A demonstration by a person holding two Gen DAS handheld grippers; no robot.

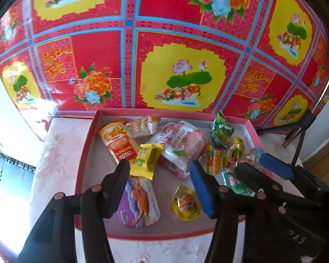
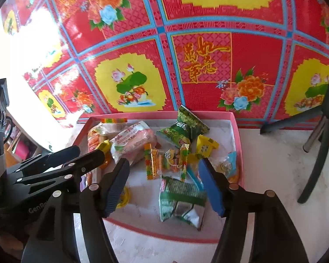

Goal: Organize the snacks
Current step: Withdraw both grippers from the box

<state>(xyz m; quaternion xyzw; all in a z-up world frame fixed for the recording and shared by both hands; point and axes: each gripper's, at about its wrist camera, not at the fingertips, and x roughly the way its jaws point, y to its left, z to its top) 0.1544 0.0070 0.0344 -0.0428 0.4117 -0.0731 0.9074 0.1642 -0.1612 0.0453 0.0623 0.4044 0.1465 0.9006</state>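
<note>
Two hand-held grippers hang side by side over a shallow pink box (image 1: 85, 144) of snacks on a pale tabletop (image 1: 59, 149), with a red, flower-printed cloth (image 1: 186, 43) filling the background. The left hand-held gripper (image 1: 162, 186) has its jaws apart and grips nothing; a yellow wrapped candy (image 1: 145, 160) lies just ahead of its fingers, a purple-and-white packet (image 1: 142, 206) sits below the left finger, and a small yellow jelly cup (image 1: 186, 203) rests just inside the right one. Beyond them lie an orange packet (image 1: 117, 142) and a pink-and-white bag (image 1: 179, 144). The right hand-held gripper (image 2: 164, 188) is likewise spread and empty (no pad touches a wrapper), with a green-and-silver packet (image 2: 182, 201) lying on the box floor between its fingers. Just ahead of it sit striped wrapped sweets (image 2: 162, 162), and farther on a green bag (image 2: 184, 127) leans near the box's far wall. To its right, clear of the box, stand the black legs of a tripod (image 2: 318, 131).
</note>
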